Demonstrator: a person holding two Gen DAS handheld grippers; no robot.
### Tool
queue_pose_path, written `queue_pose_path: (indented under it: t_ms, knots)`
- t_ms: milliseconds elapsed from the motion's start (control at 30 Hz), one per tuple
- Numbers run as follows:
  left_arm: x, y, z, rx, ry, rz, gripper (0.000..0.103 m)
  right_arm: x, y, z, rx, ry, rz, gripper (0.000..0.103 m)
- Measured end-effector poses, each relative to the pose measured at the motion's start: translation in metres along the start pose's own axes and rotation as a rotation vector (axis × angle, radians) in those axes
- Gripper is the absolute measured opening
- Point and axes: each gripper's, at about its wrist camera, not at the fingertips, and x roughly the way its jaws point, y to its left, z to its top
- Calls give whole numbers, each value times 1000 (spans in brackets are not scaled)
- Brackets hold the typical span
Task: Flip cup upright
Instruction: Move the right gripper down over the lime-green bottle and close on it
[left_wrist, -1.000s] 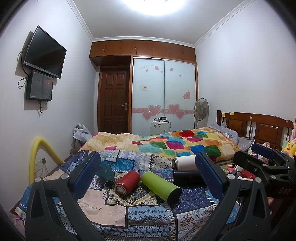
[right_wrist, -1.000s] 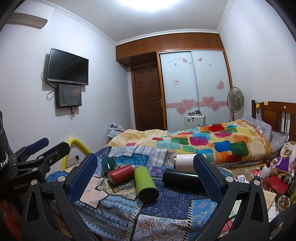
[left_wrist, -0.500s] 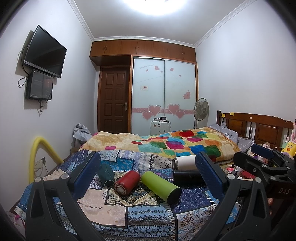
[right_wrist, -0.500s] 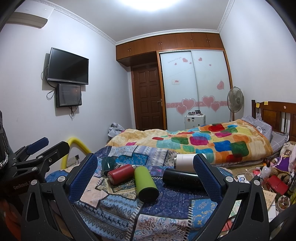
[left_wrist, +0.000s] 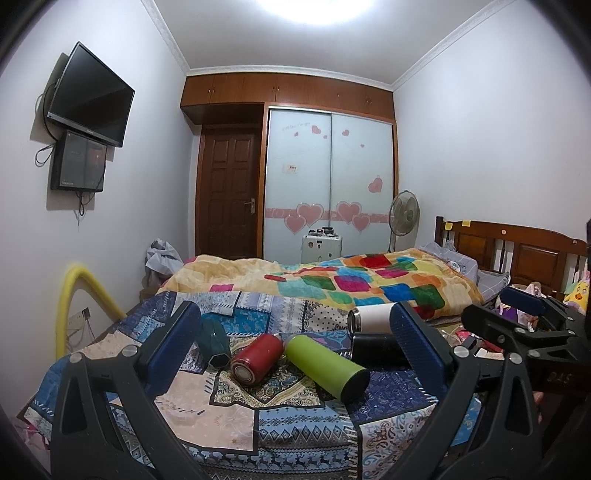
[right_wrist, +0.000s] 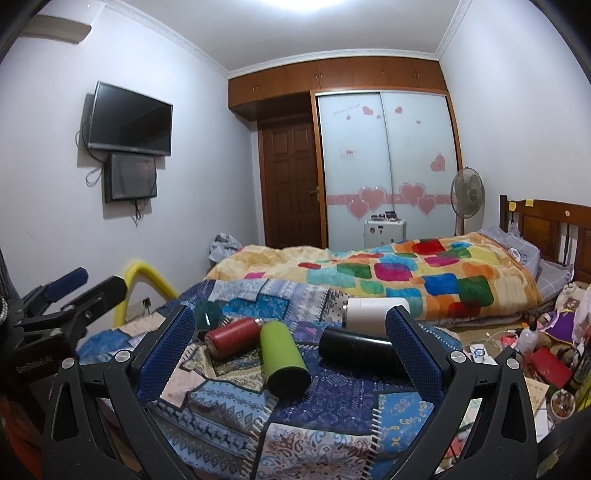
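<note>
Left tongs (left_wrist: 295, 347) spread wide, right tongs (right_wrist: 291, 345) likewise, both level, facing lying cups (left_wrist: 325, 363)

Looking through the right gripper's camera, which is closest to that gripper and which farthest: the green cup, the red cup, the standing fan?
1. green cup: nearest, lying on the patchwork quilt between the open fingers of the right gripper.
2. red cup: just behind it, to the left.
3. standing fan: farthest, by the wardrobe.

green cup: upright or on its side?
On its side. The green cup lies lengthwise on the patterned blanket, its dark end facing the camera, beside the red cup, which also lies down. Neither gripper touches it.
</note>
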Motion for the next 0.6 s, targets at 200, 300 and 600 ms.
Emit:
queue_pose_path:
  t_ms: [200, 300, 600]
  knots:
    - [26, 12, -12, -5, 51, 10, 103, 52, -6, -5, -59, 139, 0, 103]
    - [41, 17, -23, 8, 80, 16, 103, 79, -8, -7, -99, 209, 2, 103]
    - [85, 28, -53, 22, 170, 14, 103, 156, -1, -19, -179, 410, 81, 103]
